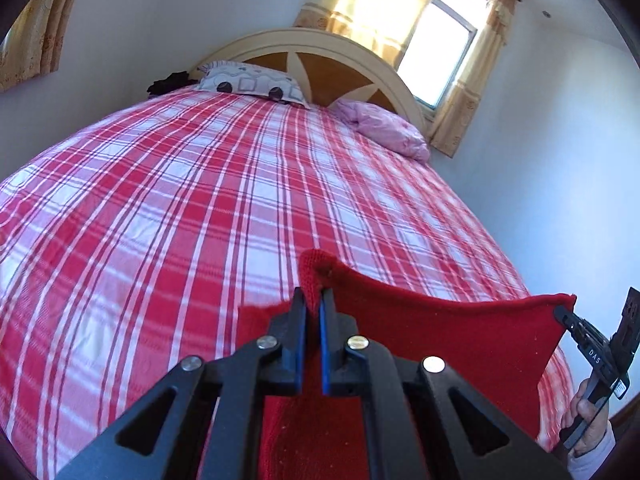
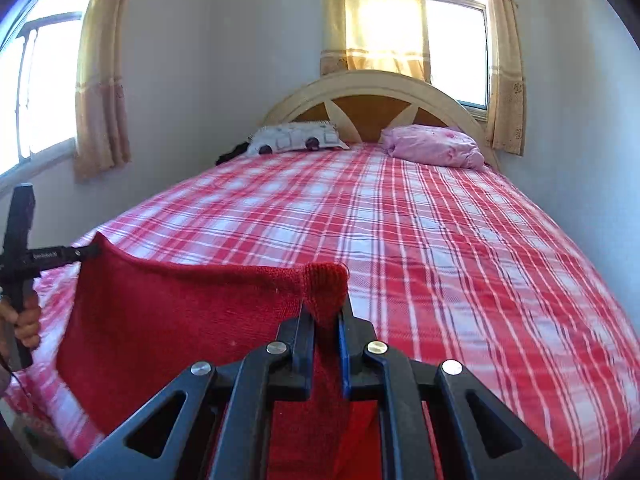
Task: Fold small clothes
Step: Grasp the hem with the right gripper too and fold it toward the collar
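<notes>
Two top corners of the soft, light red knit garment (image 1: 440,332) are pinched in my closed left gripper (image 1: 314,304) and right gripper (image 2: 326,316), so it sags limply above the plaid bed's (image 2: 440,240) foot.

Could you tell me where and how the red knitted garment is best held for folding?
By its two top corners, as now: left gripper and right gripper each pinch a corner of the red knitted garment from the near side, so it hangs flat above the bed.
</notes>
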Available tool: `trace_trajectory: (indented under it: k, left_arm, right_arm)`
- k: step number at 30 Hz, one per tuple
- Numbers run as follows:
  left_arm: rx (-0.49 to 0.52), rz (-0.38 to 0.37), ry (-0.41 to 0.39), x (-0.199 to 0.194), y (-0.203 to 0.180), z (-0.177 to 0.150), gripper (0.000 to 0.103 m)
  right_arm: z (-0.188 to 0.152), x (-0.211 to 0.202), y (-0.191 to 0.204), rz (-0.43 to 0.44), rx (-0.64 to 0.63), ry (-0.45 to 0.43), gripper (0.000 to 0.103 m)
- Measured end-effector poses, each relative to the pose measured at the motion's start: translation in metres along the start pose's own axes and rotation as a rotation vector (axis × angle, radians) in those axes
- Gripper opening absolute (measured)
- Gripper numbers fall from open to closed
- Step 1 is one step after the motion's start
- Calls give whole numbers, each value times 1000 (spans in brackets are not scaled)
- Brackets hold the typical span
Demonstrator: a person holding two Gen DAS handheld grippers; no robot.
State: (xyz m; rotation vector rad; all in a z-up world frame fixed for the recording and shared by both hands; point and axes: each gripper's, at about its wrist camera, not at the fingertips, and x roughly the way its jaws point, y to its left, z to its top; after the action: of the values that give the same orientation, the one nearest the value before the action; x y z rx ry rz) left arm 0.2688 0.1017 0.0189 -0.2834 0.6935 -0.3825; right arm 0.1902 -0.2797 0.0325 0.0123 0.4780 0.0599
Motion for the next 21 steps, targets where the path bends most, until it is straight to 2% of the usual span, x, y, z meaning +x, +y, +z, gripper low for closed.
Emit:
trace_trajectory:
  k: [3, 7, 12, 17, 18, 19, 20, 21]
  left_arm:
    - [-11, 37, 25, 36, 2, 2, 6]
    - [9, 110, 96, 82, 5, -5, 6]
    - [12, 176, 215, 122, 13, -20, 6]
    - [54, 249, 248, 125, 6, -16, 19]
    - [68, 258, 265, 122, 4, -14, 24]
    - [80, 266, 275, 117, 4, -13, 33]
    - [91, 272, 276, 110, 3, -11, 38]
    - [96, 271, 258, 98, 4, -9, 47]
  right_arm:
    - [2, 43, -4, -48, -17, 43, 9]
    - [-17, 99, -11, -107, -16, 139, 9]
    - [-39, 134, -17, -148, -18, 239, 9]
    - [-51, 155, -19, -190, -37, 393, 9]
    - [-52, 156, -22, -182, -20, 404, 9]
    - [-50, 150, -29, -162, 20, 398, 11]
    - [-47, 143, -35, -150, 55, 388, 13]
    - [-44, 127, -43, -142, 110, 356, 13]
